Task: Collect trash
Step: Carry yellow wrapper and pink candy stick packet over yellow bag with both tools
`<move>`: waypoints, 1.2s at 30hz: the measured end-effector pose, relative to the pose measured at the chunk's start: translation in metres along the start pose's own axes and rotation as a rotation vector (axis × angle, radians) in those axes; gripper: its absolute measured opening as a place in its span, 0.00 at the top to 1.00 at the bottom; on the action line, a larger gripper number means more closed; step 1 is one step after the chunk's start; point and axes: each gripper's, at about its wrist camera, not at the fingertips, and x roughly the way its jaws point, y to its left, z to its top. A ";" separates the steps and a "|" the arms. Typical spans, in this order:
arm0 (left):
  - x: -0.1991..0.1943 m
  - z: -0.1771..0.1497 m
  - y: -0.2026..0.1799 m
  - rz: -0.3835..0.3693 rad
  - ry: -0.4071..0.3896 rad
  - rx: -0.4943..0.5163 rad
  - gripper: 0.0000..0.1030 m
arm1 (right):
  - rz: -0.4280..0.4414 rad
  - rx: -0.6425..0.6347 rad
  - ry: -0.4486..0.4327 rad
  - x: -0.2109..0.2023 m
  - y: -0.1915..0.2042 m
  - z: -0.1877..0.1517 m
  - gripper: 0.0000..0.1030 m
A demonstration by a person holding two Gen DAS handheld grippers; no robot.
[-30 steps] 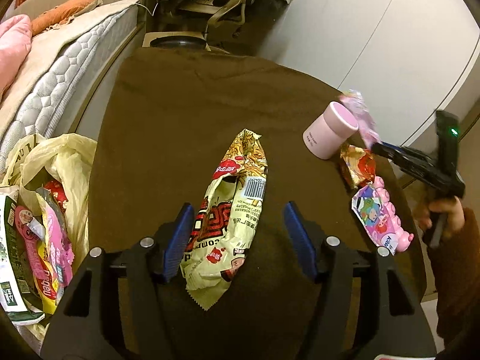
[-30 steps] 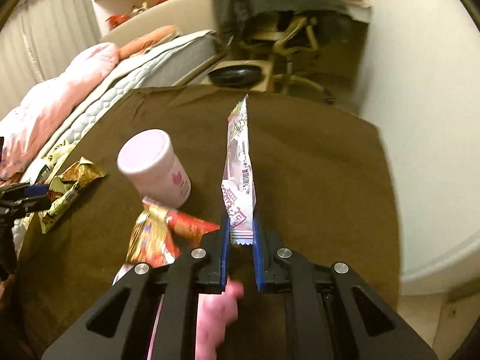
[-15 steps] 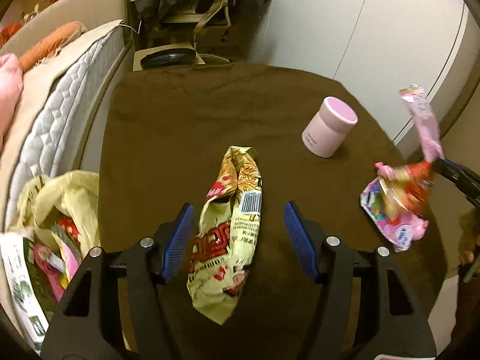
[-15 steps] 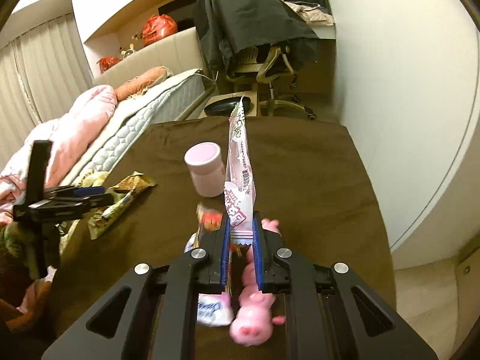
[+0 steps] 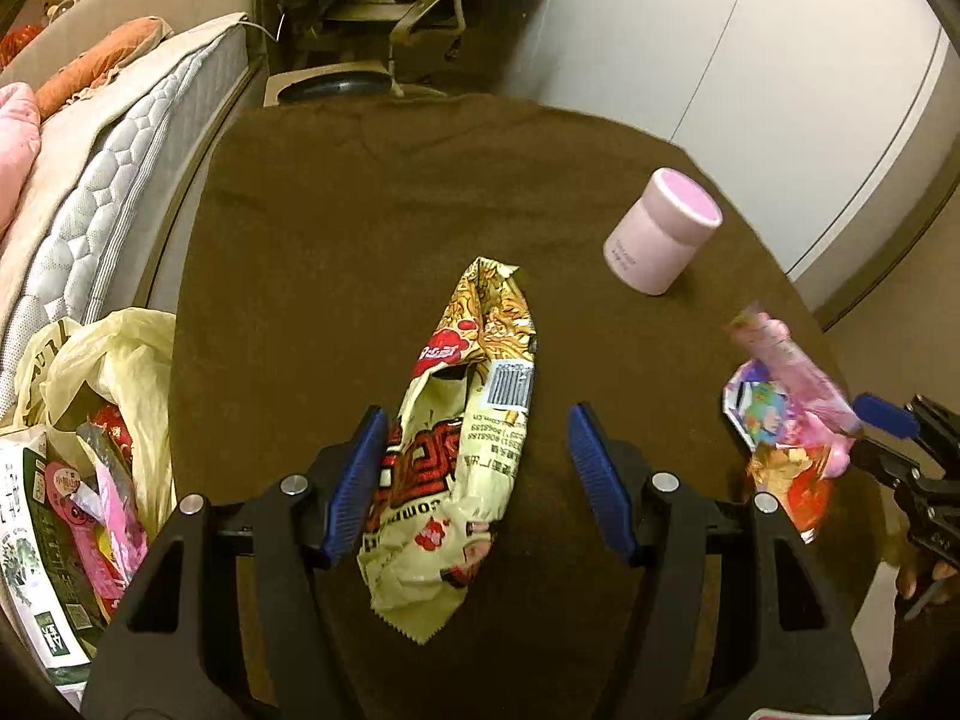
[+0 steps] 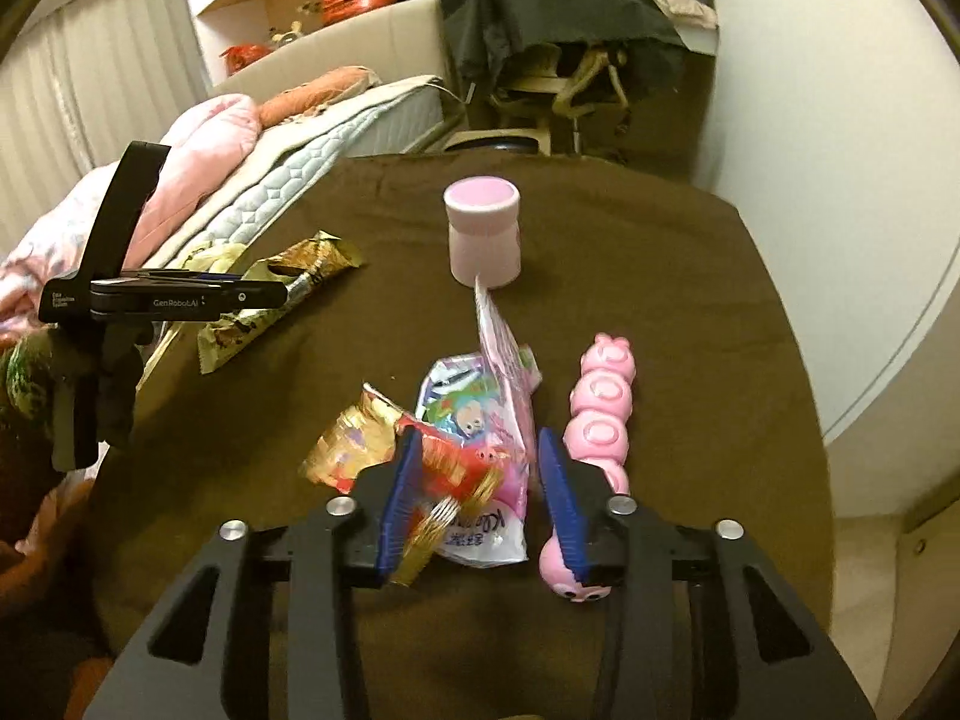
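My left gripper (image 5: 477, 471) is open, its blue pads on either side of a yellow-and-red snack bag (image 5: 462, 456) lying on the brown table (image 5: 360, 192). My right gripper (image 6: 480, 492) is open over a pile of wrappers: a pink wrapper (image 6: 504, 360) that leans loose between the pads, a red-and-gold wrapper (image 6: 384, 444) and a colourful cartoon wrapper (image 6: 462, 402). The same pile (image 5: 780, 414) shows at the table's right edge in the left wrist view. The snack bag (image 6: 282, 294) lies partly behind the left gripper in the right wrist view.
A yellow trash bag (image 5: 90, 420) full of wrappers hangs off the table's left edge. A pink cylindrical jar (image 5: 660, 240) stands at the right rear. A pink caterpillar toy (image 6: 600, 420) lies right of the pile. A bed (image 5: 90, 180) runs along the left.
My right gripper has opened and let go of the pink wrapper, which now leans on the pile; the gripper came down over the pile. My left gripper stays open around the snack bag.
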 end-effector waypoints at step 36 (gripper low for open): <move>0.001 0.022 0.012 -0.030 0.025 -0.016 0.81 | 0.035 -0.017 -0.073 0.006 0.000 0.052 0.91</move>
